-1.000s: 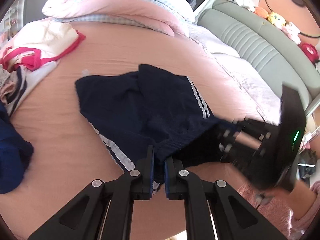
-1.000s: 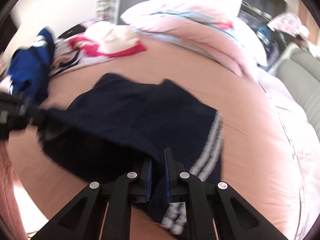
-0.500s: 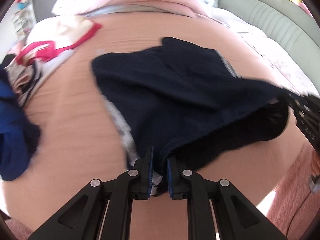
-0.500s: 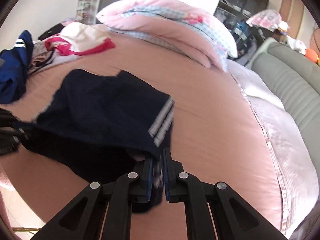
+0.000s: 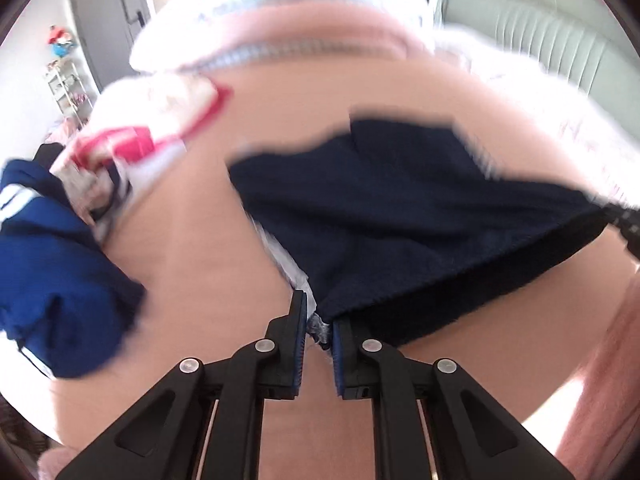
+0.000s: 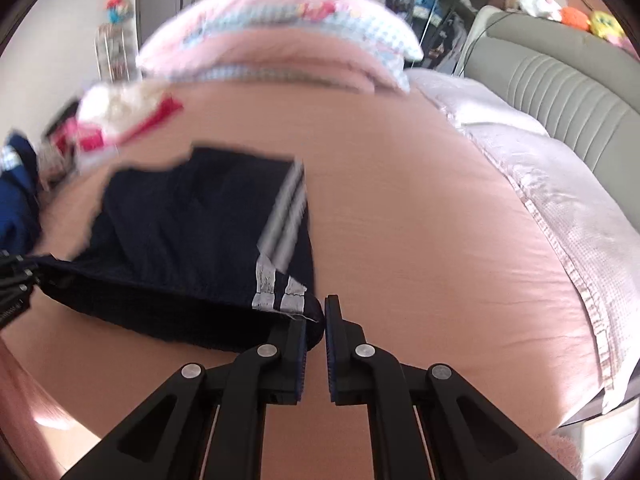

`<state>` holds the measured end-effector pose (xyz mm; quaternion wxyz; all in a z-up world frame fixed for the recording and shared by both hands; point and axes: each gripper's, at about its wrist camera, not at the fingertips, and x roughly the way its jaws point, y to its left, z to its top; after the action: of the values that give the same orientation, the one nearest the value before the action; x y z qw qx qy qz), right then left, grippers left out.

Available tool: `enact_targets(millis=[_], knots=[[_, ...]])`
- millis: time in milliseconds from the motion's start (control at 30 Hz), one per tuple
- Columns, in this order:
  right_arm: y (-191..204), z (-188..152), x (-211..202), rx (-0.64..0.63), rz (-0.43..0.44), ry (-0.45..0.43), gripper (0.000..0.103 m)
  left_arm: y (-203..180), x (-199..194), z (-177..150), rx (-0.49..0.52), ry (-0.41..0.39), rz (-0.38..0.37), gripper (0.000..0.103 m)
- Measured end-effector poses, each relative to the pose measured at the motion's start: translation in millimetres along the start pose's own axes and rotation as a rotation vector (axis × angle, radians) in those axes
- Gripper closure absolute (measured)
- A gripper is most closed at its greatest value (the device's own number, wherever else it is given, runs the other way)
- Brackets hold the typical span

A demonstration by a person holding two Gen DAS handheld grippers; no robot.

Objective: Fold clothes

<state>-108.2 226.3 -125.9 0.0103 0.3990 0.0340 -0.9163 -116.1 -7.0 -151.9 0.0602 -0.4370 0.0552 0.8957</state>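
Clothes pile [image 5: 120, 152] beside navy shorts [image 5: 400, 208]

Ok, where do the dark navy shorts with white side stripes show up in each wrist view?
Left wrist view: the dark navy shorts with white side stripes fill the centre and right, the near corner in the left gripper.
Right wrist view: the shorts lie centre-left, the striped corner in the right gripper.
Shared landmark: the rolled pink quilt, top centre in both.

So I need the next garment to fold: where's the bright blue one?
The bright blue garment lies crumpled at the left edge of the left wrist view, beside the red-and-white clothes, left of the navy shorts.
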Motion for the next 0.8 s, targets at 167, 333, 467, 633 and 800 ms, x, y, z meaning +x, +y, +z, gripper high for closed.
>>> enact_targets(millis=[167, 333, 467, 633, 800], knots=[[2, 11, -14, 0.041, -0.011, -0.014, 0.098, 15, -12, 7, -0.018, 0.025, -0.041, 0.048], [-4, -35, 44, 0.093, -0.018, 0.246, 0.098, 18, 39, -27, -0.014, 0.213, -0.098, 0.054], [-9, -51, 51, 0.131, 0.002, 0.274, 0.098, 13, 53, -39, -0.056, 0.233, -0.134, 0.067], [0, -46, 52, 0.071, -0.001, 0.263, 0.098, 6, 53, -47, -0.093, 0.170, -0.054, 0.096], [-10, -35, 28, 0.157, 0.116, 0.201, 0.100, 6, -1, -29, -0.055, 0.045, -0.019, 0.099]])
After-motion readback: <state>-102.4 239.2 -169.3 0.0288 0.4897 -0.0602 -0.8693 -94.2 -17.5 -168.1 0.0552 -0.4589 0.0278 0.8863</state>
